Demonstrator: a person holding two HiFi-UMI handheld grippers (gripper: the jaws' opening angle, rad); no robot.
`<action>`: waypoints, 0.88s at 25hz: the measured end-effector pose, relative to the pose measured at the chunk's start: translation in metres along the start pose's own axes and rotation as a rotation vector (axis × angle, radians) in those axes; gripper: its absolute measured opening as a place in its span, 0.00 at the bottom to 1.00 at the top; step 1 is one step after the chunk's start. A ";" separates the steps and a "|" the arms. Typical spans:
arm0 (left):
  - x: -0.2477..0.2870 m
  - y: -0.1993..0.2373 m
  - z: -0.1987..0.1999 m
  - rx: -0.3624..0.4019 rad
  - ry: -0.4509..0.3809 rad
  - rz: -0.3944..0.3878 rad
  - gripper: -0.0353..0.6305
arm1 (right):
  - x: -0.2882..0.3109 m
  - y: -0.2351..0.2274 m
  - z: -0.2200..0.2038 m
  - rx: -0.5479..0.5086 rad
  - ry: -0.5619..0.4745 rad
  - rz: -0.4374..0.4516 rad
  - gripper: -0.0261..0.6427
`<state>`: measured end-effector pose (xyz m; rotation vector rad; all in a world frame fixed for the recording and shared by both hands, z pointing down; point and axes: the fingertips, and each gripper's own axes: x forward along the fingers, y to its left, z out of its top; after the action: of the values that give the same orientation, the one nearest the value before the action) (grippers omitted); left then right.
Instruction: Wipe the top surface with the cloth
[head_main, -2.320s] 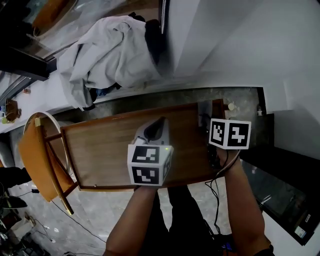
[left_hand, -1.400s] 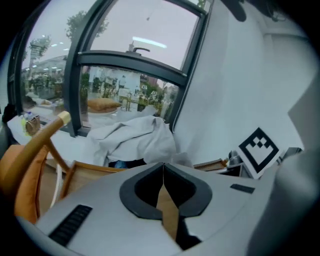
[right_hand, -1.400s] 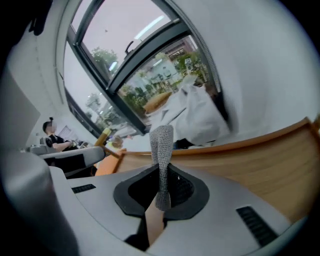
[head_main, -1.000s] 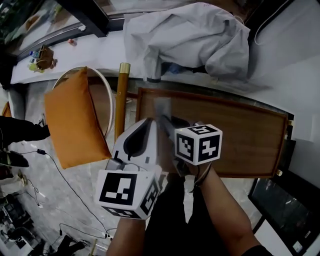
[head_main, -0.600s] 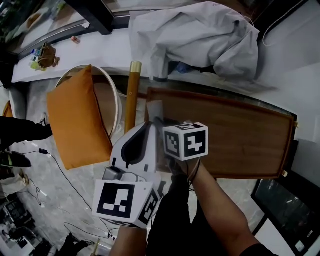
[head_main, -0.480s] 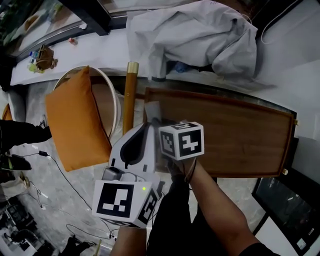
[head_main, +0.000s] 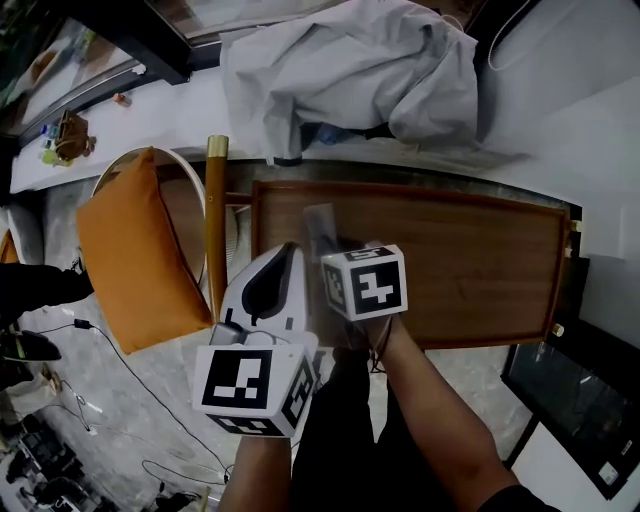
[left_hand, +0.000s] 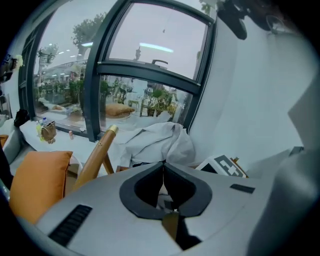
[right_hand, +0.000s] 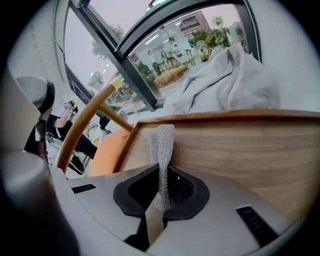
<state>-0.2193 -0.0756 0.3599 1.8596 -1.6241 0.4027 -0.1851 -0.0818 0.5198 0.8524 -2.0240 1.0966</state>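
Pinching the cloth (right_hand: 163, 142) tight in my right gripper (right_hand: 161, 175) over the table (right_hand: 240, 150); left gripper (left_hand: 163, 167) closed, empty; can't tell if cloth touches wood.

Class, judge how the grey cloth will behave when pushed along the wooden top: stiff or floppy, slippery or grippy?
Probably floppy: the cloth, pinched in the right gripper, squeezes into a narrow strip. Its knitted weave likely drags rather than slides on the top. It looks light, so it may bunch.
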 end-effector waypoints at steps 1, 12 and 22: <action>0.005 -0.006 -0.003 0.004 0.007 -0.004 0.07 | -0.006 -0.010 -0.001 0.012 -0.001 -0.009 0.09; 0.056 -0.098 -0.038 0.033 0.099 -0.086 0.07 | -0.089 -0.135 -0.019 0.118 -0.036 -0.130 0.09; 0.095 -0.200 -0.063 0.084 0.165 -0.181 0.07 | -0.159 -0.239 -0.031 0.186 -0.073 -0.218 0.09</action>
<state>0.0035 -0.1006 0.4134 1.9605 -1.3365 0.5369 0.1003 -0.1222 0.5092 1.1941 -1.8548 1.1545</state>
